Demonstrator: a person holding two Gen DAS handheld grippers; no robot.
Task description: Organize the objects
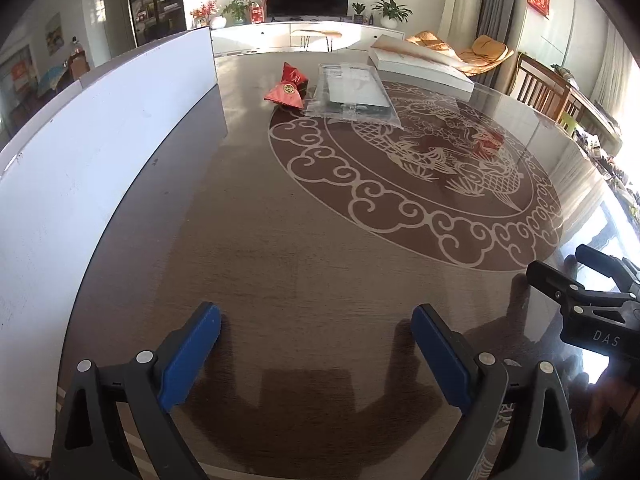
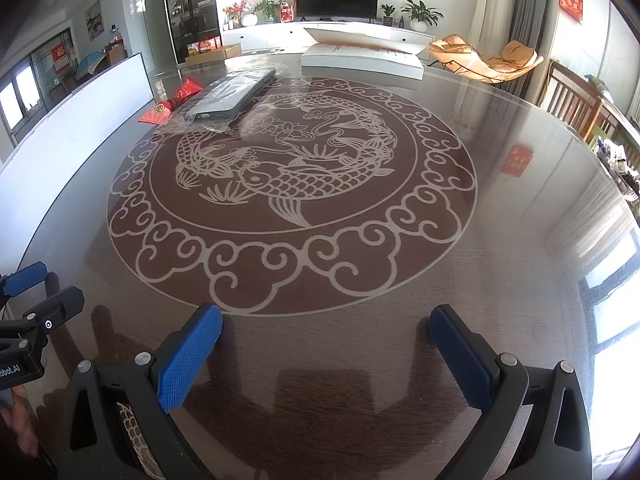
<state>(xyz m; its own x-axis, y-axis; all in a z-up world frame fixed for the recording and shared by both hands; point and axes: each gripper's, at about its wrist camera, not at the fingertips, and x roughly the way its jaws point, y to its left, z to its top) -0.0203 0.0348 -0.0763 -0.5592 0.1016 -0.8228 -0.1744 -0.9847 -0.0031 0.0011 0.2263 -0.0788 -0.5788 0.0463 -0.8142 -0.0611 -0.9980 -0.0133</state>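
Indoors, a round glass-topped table stood under two hand-held grippers, each seen from its own wrist camera.

Left gripper (image 1: 316,320): its blue-padded fingers (image 1: 192,354) stood wide apart, holding nothing, low over the bare brown table (image 1: 304,248).

Right gripper (image 2: 326,322): its jaws were likewise spread, with nothing between the blue pads (image 2: 188,356); the table (image 2: 532,240) lay just below them.

Each tool in the other's view: the right gripper's black frame showed at the left camera's right edge, and the left gripper's blue tip (image 2: 24,278) at the right camera's left edge, so the two sat side by side.

Red packet (image 1: 289,87): it lay far ahead of the left gripper, slightly left of centre, touching the clear bag beside it; from the right gripper it sat far ahead and to the left (image 2: 176,100).

Clear plastic bag (image 1: 352,94): it held a dark flat item and rested far ahead of both tools, just right of the red packet, overlapping the rim of the fish-and-cloud medallion (image 2: 292,192) under the glass.

White flat box (image 1: 420,64): it lay beyond the bag at the table's far edge, well apart from both grippers.

White board (image 1: 92,128): it stood upright along the table's left side, left of the left gripper.
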